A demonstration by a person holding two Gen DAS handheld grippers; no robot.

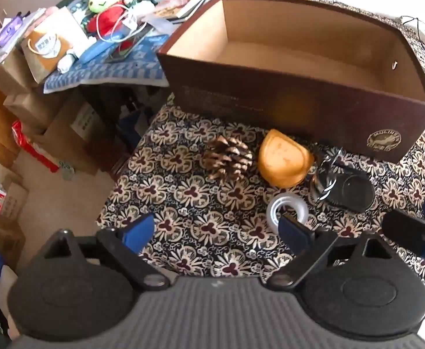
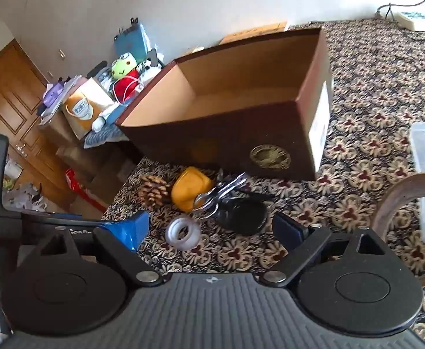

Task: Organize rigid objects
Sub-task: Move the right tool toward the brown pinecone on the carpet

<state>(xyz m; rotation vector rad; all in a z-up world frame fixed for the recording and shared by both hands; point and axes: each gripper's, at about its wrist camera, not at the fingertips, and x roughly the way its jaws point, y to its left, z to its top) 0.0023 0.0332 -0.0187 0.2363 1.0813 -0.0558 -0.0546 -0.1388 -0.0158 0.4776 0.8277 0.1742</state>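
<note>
While both claws hang wide open and empty, nothing has gone into the brown box [image 1: 299, 107] yet.
Pine cone [image 1: 229, 160], yellow case [image 1: 285, 163], clear tape ring [image 1: 288, 208] and a shiny metal tool on a dark round object [image 1: 354, 193] crowd together on the patterned cloth [image 1: 183, 203] before the box. The left gripper [image 1: 218, 226] would do best straddling the pine cone, the outermost piece; the right gripper [image 2: 212, 229] should wait clear.
</note>
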